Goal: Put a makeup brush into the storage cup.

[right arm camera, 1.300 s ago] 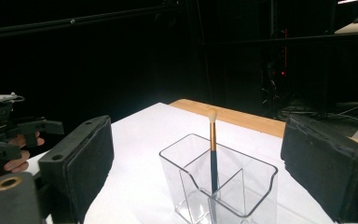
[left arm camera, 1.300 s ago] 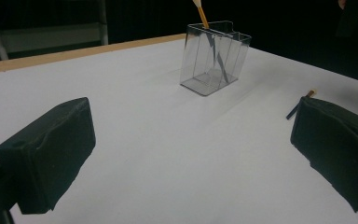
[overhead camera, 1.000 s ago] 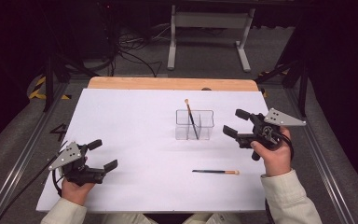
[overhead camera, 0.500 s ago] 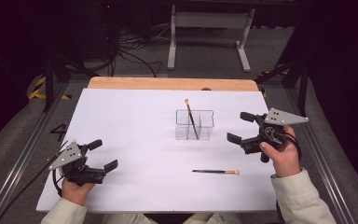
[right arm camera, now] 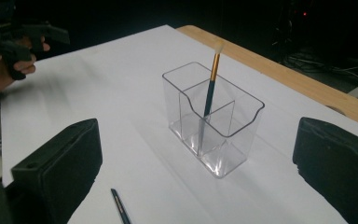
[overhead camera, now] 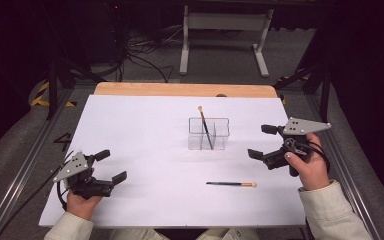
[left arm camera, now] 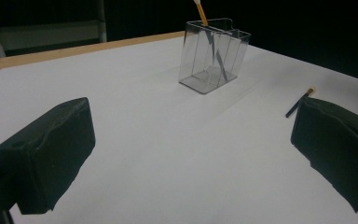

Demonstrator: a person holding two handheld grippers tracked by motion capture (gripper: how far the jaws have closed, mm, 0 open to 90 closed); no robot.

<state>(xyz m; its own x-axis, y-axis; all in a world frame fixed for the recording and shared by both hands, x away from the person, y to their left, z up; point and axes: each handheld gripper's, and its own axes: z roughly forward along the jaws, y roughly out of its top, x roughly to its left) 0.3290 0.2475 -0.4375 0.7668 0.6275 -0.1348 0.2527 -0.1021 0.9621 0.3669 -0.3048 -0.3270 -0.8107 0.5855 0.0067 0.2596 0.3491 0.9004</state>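
A clear divided holder (overhead camera: 208, 135) stands mid-table on the white sheet, with a gold-and-dark brush (overhead camera: 204, 126) leaning upright in it. A second brush (overhead camera: 230, 184) lies flat in front of the holder. My right gripper (overhead camera: 259, 141) hovers to the holder's right and is open. Its jaws have just been opening, with nothing between them. In the right gripper view the holder (right arm camera: 212, 126) stands ahead of the open gripper (right arm camera: 196, 172), and the loose brush (right arm camera: 120, 207) lies below. My left gripper (overhead camera: 111, 165) rests open and empty at the near left. The left gripper view shows the holder (left arm camera: 213, 56) far ahead.
The white sheet (overhead camera: 140, 125) covers most of the table, and a wooden edge (overhead camera: 180, 90) shows at the far side. Metal rails run along both sides. A stand and cables sit on the dark floor beyond.
The right hand has drawn back slightly to the right of the holder and its jaws have spread wider. The left hand and both brushes have stayed put.
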